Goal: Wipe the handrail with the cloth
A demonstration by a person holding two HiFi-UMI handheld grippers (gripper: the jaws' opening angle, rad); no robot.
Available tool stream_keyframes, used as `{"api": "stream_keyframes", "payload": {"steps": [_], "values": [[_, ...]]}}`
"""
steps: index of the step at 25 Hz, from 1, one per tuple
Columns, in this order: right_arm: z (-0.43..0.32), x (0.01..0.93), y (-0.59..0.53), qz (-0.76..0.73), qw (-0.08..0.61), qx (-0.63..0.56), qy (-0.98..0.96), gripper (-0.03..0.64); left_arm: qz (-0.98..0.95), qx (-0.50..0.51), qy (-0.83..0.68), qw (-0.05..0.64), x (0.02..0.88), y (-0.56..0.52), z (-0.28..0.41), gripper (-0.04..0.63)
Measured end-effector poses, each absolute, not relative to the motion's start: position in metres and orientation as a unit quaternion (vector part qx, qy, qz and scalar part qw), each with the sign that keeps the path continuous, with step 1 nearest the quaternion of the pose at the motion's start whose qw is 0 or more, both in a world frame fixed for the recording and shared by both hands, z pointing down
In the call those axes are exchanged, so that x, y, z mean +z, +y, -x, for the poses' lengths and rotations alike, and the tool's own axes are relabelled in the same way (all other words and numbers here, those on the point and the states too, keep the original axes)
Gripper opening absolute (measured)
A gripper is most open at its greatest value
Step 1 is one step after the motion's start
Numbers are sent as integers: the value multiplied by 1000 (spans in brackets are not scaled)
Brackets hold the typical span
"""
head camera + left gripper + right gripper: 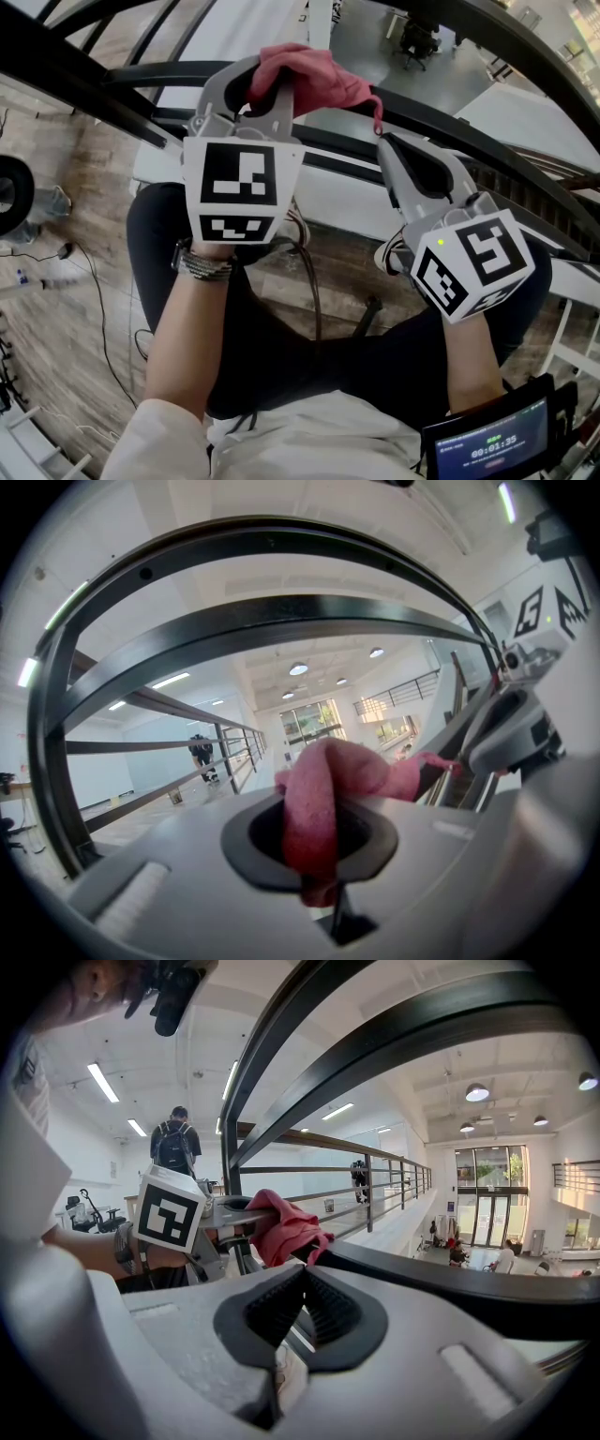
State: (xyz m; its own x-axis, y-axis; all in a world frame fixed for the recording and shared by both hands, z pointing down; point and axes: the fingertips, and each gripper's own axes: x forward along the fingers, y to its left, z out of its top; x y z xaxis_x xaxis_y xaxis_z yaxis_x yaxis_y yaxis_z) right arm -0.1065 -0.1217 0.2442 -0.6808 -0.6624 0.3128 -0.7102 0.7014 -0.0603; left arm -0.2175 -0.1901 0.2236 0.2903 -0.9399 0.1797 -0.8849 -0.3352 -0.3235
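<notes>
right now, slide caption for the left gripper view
Left hand-held gripper shut on a crumpled pink cloth, dark curved metal handrail arcing above.

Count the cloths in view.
1: the cloth, clamped in the left gripper beside the handrail. The right gripper holds none. More could lie out of view.

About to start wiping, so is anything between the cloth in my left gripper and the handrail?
Nothing visible. The cloth, clamped in the left gripper, drapes onto the handrail; the right gripper sits beside it, shut and empty.
</notes>
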Motion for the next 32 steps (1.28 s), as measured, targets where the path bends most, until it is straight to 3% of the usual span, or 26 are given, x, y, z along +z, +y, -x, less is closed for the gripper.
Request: {"api": "stream_keyframes", "payload": {"steps": [32], "values": [[105,246,-124,-377,139,90,-911,2,810,-174,553,87,223,-189,198,28]]}}
